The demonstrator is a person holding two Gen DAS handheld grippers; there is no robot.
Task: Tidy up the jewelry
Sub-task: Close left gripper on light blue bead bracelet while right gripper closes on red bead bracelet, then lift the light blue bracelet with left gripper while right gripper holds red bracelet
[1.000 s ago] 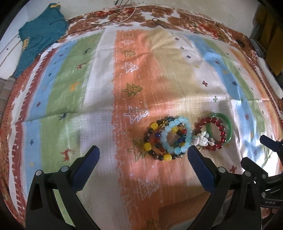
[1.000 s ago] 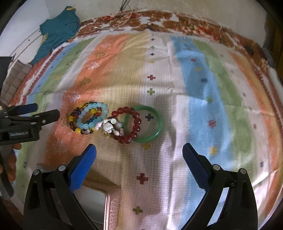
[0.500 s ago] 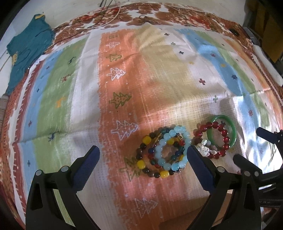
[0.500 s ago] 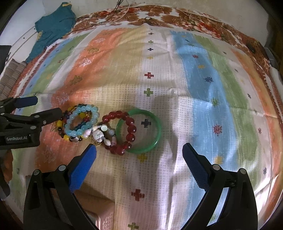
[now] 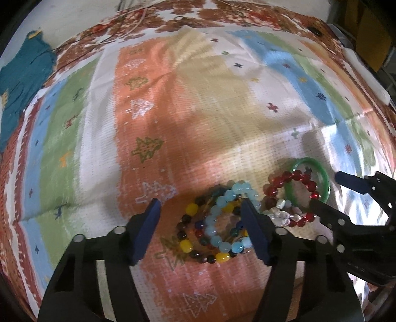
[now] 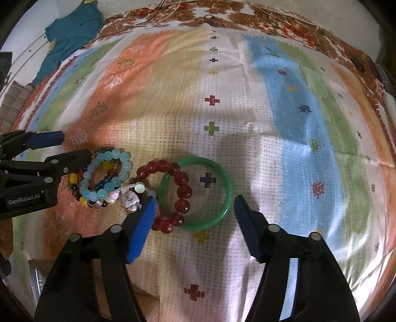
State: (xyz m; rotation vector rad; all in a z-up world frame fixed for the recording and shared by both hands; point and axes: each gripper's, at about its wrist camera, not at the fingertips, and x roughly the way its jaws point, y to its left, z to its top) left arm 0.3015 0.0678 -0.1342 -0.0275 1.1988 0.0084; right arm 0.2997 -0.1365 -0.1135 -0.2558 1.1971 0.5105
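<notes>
Several bracelets lie in a cluster on the striped cloth [image 5: 198, 119]. A light blue bead bracelet [image 5: 222, 218] overlaps a multicoloured bead bracelet [image 5: 190, 237]. A red bead bracelet [image 6: 180, 193] overlaps a green bangle [image 6: 222, 190] and a white charm bracelet [image 6: 131, 195]. My left gripper [image 5: 200, 228] is open, low over the blue and multicoloured bracelets. My right gripper [image 6: 195, 220] is open, its fingers either side of the green bangle and red bracelet. Each gripper shows in the other's view: the right [image 5: 329, 193], the left [image 6: 71, 148].
A teal garment [image 6: 66, 34] lies at the far left of the cloth [image 6: 247, 99]. A brown patterned border and thin cords [image 5: 148, 14] run along the far edge. A brown box corner [image 6: 37, 270] shows at the lower left.
Both grippers have moved down and forward toward the bracelets and narrowed their jaws somewhat. The left now straddles the beaded pile, the right the green bangle.
</notes>
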